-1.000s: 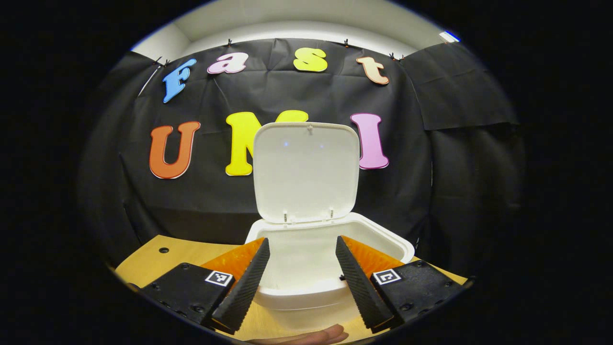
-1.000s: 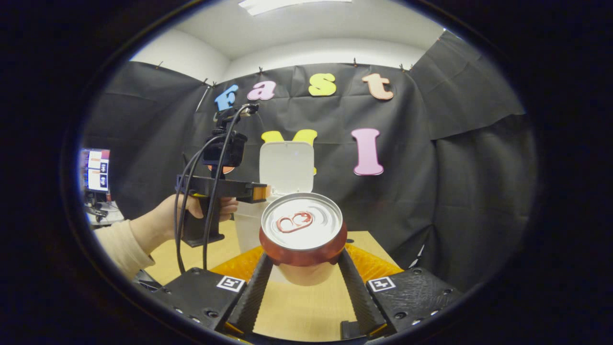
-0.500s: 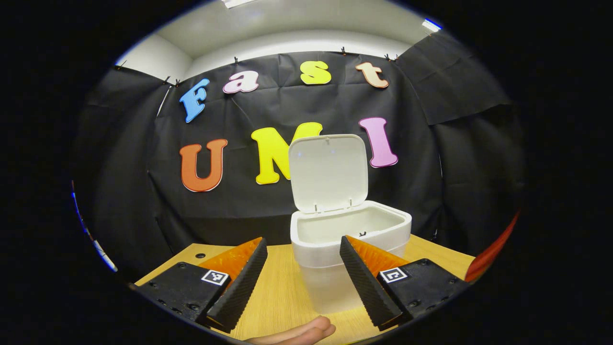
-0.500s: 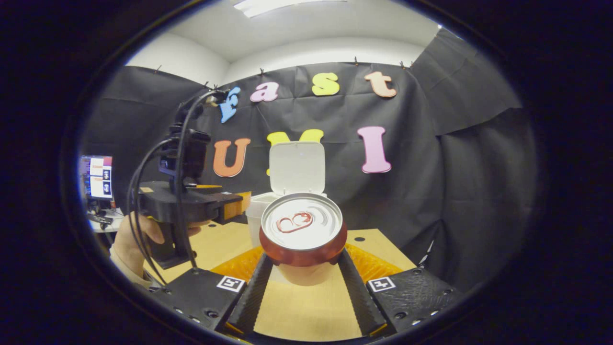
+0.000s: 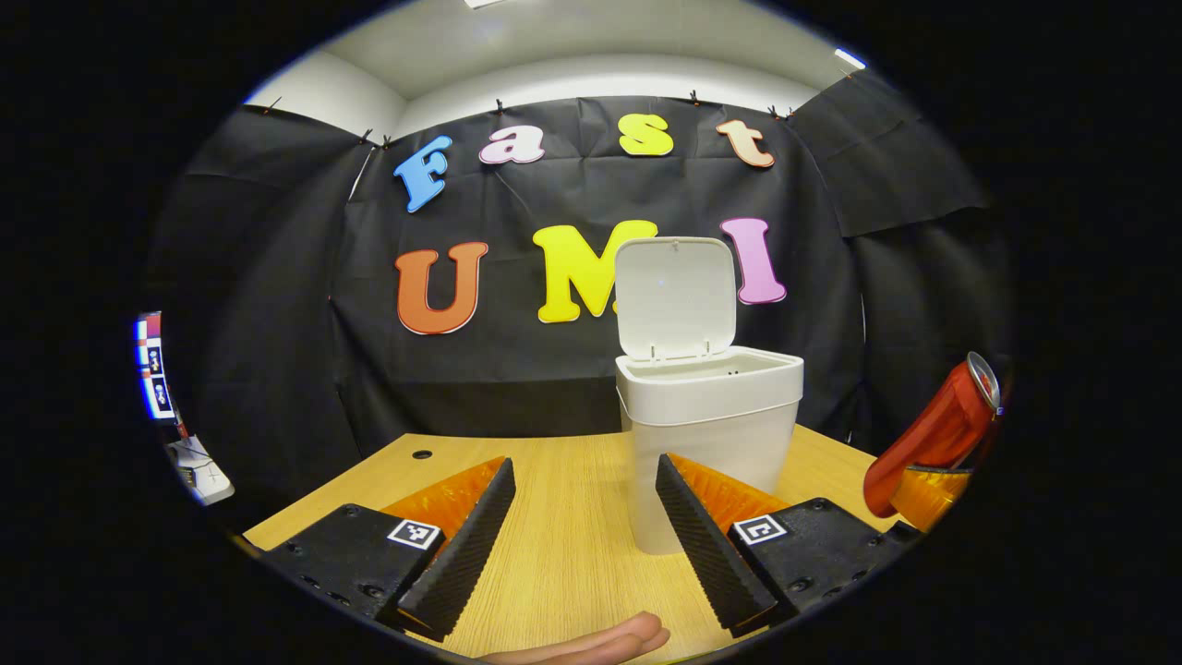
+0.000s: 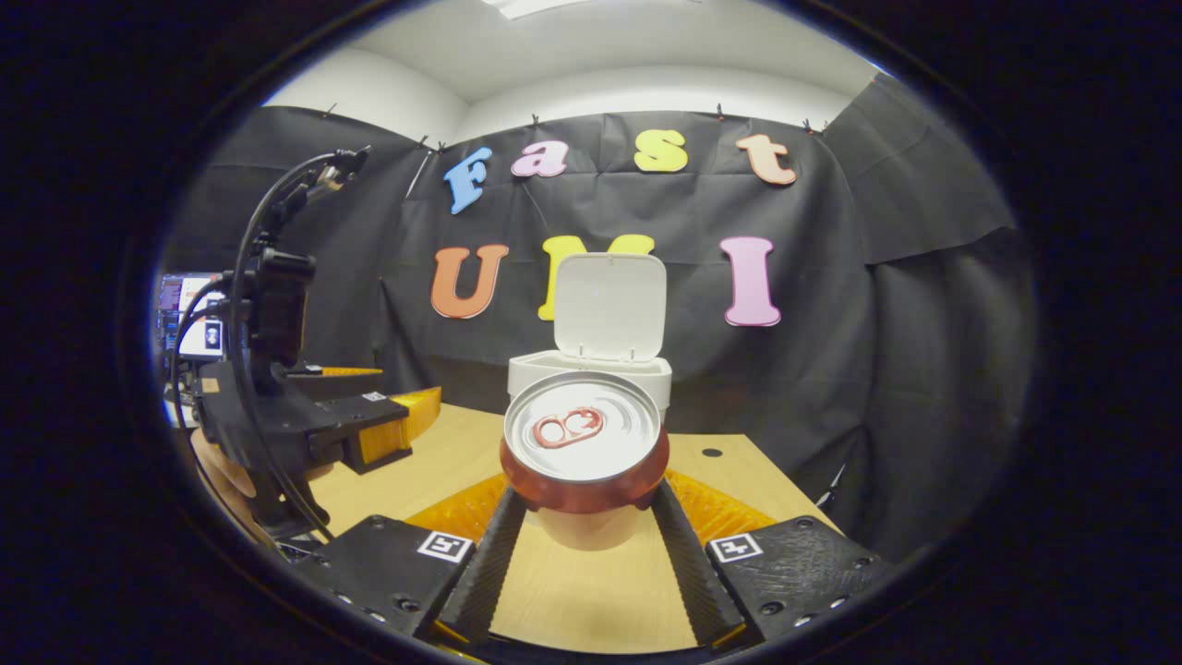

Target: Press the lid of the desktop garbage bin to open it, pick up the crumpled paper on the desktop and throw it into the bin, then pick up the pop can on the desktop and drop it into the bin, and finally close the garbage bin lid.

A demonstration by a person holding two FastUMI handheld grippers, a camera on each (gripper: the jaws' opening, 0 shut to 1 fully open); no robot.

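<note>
Between ribbed claw [image 6: 584,563] fingers [image 6: 480,573], round metal-topped pop can [image 6: 584,439]

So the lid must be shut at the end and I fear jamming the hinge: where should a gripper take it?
Probably push the lid at its free top edge, coming from the front-facing side. It stands upright, hinged at the back rim of the bin, so that edge swings down easiest.

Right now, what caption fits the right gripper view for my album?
The right gripper holds a red pop can toward the white desktop bin, whose lid stands open.
</note>
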